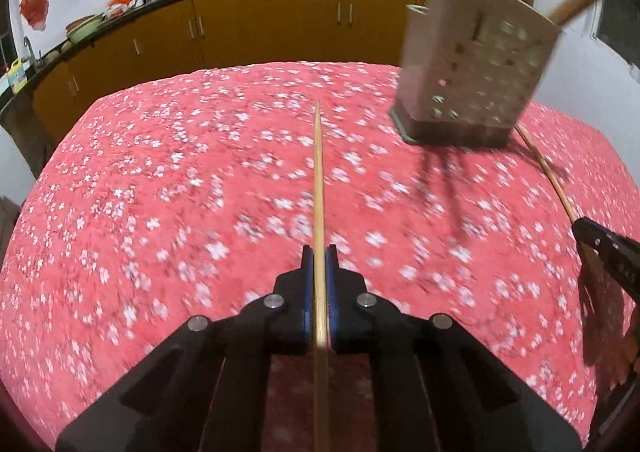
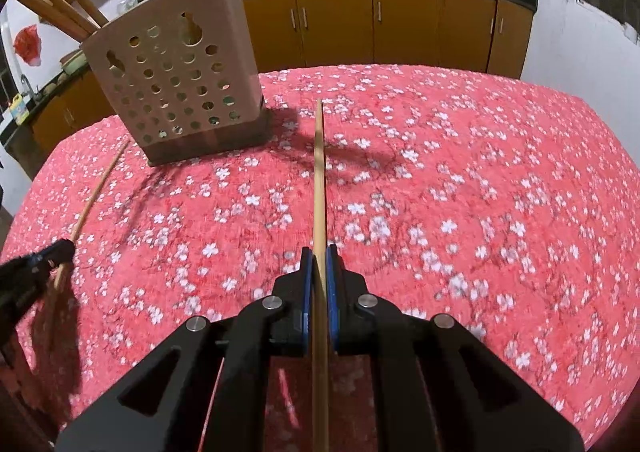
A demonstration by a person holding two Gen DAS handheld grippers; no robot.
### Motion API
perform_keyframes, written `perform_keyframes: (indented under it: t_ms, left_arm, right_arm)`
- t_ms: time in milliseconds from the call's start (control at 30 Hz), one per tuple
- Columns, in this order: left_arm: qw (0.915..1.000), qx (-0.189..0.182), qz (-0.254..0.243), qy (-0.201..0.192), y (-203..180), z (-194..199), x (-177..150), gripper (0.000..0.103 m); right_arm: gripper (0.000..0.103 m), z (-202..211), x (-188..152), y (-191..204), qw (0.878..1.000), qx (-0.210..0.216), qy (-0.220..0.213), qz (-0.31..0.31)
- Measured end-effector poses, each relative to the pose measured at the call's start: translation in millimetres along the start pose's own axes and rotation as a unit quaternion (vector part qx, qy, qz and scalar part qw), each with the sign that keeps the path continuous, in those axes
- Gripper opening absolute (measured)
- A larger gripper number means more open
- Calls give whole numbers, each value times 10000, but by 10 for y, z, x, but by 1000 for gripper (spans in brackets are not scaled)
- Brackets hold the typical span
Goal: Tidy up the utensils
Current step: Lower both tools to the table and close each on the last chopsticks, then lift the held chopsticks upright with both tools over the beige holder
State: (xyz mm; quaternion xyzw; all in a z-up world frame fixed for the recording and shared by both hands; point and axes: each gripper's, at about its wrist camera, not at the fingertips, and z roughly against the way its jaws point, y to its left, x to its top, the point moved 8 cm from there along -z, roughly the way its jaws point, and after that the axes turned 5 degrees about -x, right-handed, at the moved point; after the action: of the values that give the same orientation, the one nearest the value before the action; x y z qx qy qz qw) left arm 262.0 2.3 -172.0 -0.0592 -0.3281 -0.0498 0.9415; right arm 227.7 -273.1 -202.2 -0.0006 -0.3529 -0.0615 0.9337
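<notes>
Each of the 2 tongs is closed tight on 1 bamboo chopstick: the left tongs [image 1: 319, 256] pinch the left chopstick [image 1: 318, 188] between their blue pads, and the right tongs [image 2: 319, 258] pinch the right chopstick [image 2: 319, 180] the same way, with each stick running forward along the tongs and out over the red flowered cloth of the table [image 2: 460, 180]. In both views the grip sits well back from the far tip, so a long length hangs free ahead. The perforated utensil holder [image 2: 176, 92] stands on the table ahead, to the left of the right stick, and already has several thicker chopsticks [image 2: 60, 8] leaning out of its top. These sticks look very light, stiff and smooth; they are thin and round enough to twist or slide between flat pads, so a firm squeeze is probably needed, though little force would lift them. Judging by the long overhang, the free tip is likely to swing, so it should be steered slowly into the holder's open top. Whether either tip touches the cloth cannot be told.
</notes>
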Motion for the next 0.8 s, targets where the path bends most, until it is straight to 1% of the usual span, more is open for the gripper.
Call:
perform_keyframes:
  t_ms: [67,233,800]
  left_arm:
    - [10000,-70,48,-35,48,-20,28,8]
    - [9999,-95,72,-64,79,-23,9,9]
    - [9995,-227,208,-74,83,-6,11,10]
  right_arm:
    - [8,-45,42,6,10000,-21,1,35]
    - [8,-87,70,-8,10000,-8,7,13]
    - [8,-75,62,-21,10000,26,6,-21]
